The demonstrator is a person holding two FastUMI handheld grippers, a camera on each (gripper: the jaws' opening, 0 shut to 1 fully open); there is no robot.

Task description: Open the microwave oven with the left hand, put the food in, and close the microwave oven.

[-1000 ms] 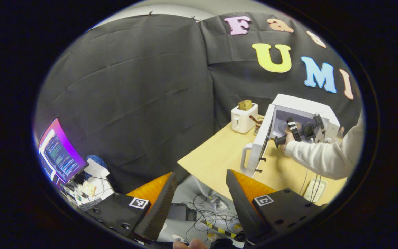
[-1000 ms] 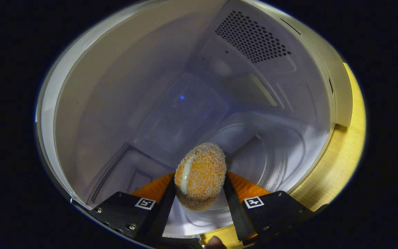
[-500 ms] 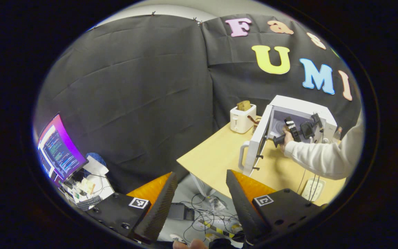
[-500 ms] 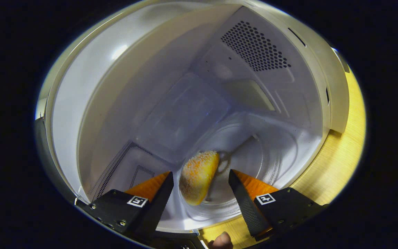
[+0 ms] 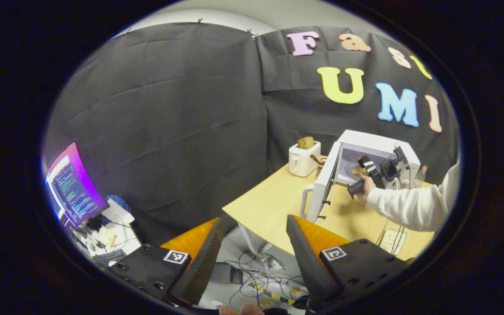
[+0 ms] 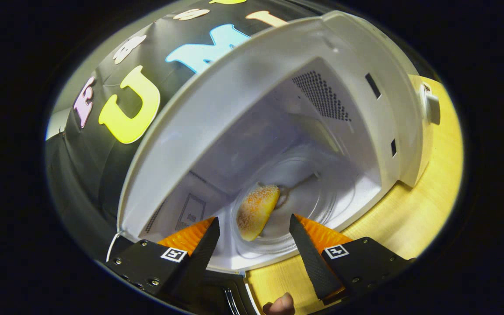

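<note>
The white microwave [image 6: 278, 70] stands open on the wooden table [image 6: 427, 218]. A breaded orange food ball [image 6: 256, 210] lies on the glass turntable [image 6: 309, 188] inside the cavity. My right gripper [image 6: 252, 229] is open just outside the cavity mouth, its fingers apart from the food. In the left gripper view the microwave [image 5: 379, 146] is far off with its door [image 5: 322, 188] swung open, and a hand holds the right gripper [image 5: 376, 170] at the opening. My left gripper [image 5: 254, 236] hangs open well back from the table, above the floor.
A white toaster [image 5: 302, 157] with bread in it stands left of the microwave. A power strip [image 5: 392, 240] lies on the table's near side. A lit monitor [image 5: 75, 188] and cluttered desk sit far left. Cables lie on the floor [image 5: 256, 280].
The right gripper let go of the food ball, which now rests on the turntable, and drew back out of the cavity. The left gripper drifted slightly farther from the table.
</note>
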